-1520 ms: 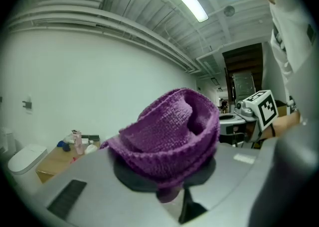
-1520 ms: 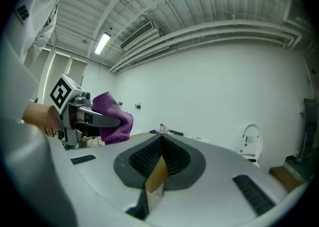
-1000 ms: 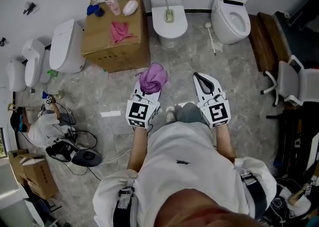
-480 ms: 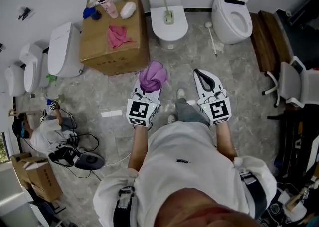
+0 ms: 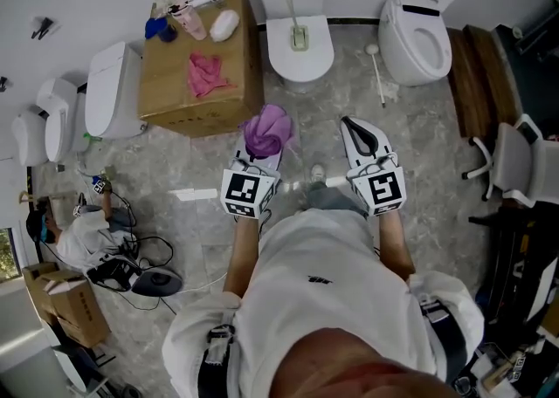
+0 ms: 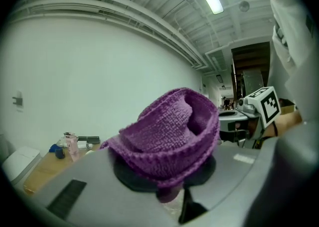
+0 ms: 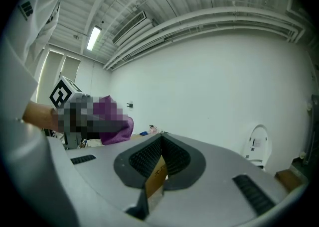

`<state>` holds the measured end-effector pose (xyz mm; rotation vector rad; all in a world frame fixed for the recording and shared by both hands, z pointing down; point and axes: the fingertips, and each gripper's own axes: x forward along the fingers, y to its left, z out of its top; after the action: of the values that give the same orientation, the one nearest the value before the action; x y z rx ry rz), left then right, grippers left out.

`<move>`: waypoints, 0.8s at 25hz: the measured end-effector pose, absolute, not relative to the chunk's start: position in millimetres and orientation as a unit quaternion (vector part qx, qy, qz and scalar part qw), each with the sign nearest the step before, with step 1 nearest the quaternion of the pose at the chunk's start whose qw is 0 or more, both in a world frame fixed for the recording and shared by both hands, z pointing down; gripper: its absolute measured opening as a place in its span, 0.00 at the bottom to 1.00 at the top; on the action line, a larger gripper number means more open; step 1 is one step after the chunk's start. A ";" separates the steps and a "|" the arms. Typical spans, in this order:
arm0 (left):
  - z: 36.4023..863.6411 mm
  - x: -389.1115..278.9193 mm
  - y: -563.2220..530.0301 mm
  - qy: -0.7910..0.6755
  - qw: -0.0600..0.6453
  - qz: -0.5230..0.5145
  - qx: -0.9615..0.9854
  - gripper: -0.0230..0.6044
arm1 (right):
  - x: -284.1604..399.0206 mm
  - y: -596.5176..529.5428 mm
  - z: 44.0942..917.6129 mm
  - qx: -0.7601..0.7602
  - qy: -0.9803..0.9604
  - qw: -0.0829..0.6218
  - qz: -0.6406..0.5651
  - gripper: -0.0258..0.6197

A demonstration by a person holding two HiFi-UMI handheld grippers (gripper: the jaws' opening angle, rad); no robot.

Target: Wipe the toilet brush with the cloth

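My left gripper (image 5: 259,152) is shut on a bunched purple knitted cloth (image 5: 268,131), held out level over the grey floor. Seen from the left gripper view, the cloth (image 6: 169,136) bulges above the closed jaws of that gripper (image 6: 172,193). My right gripper (image 5: 357,132) is shut with nothing in it, and in its own view this gripper (image 7: 158,160) shows its ribbed pads together. A white long-handled toilet brush (image 5: 376,72) lies on the floor by the right toilet, ahead of the right gripper. Another brush-like stick (image 5: 298,28) lies on the middle toilet's lid.
A cardboard box (image 5: 218,99) ahead left carries a pink cloth (image 5: 205,73) and bottles. Toilets stand at the middle (image 5: 301,60), right (image 5: 419,30) and left (image 5: 113,86). A person (image 5: 83,235) sits on the floor at left among cables. A chair (image 5: 515,165) and a wooden bench (image 5: 472,73) stand at right.
Both grippers have moved forward together toward the toilets and the box; the purple cloth stays gripped in the left one. The jaws have not changed.
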<state>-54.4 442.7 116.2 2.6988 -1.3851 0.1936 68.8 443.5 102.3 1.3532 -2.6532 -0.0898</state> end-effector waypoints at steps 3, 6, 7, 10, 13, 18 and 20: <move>116.2 -45.1 418.9 -0.466 0.051 0.067 0.881 0.17 | 78.9 418.4 103.3 0.442 -0.893 0.082 -0.026 0.03; 119.7 -39.4 395.2 -0.475 0.056 0.071 0.875 0.17 | 83.6 393.4 107.8 0.425 -0.901 0.087 -0.027 0.03; 121.3 -37.7 387.4 -0.477 0.059 0.073 0.874 0.17 | 84.9 385.4 109.5 0.420 -0.903 0.091 -0.026 0.03; 124.8 -29.6 366.6 -0.485 0.064 0.076 0.869 0.17 | 92.2 363.2 111.7 0.409 -0.907 0.093 -0.021 0.03; 126.3 -19.9 352.1 -0.493 0.066 0.078 0.864 0.17 | 102.6 344.8 113.3 0.403 -0.911 0.085 -0.020 0.03; 131.3 -16.3 328.7 -0.497 0.071 0.080 0.861 0.17 | 104.2 317.6 117.8 0.395 -0.915 0.085 -0.021 0.03; 131.7 -15.4 319.0 -0.499 0.070 0.080 0.860 0.17 | 104.2 308.6 118.7 0.393 -0.915 0.087 -0.017 0.03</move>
<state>-15.4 319.0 131.7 2.5881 -1.5009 0.2395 104.2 308.6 118.7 1.1695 -2.7275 -0.0499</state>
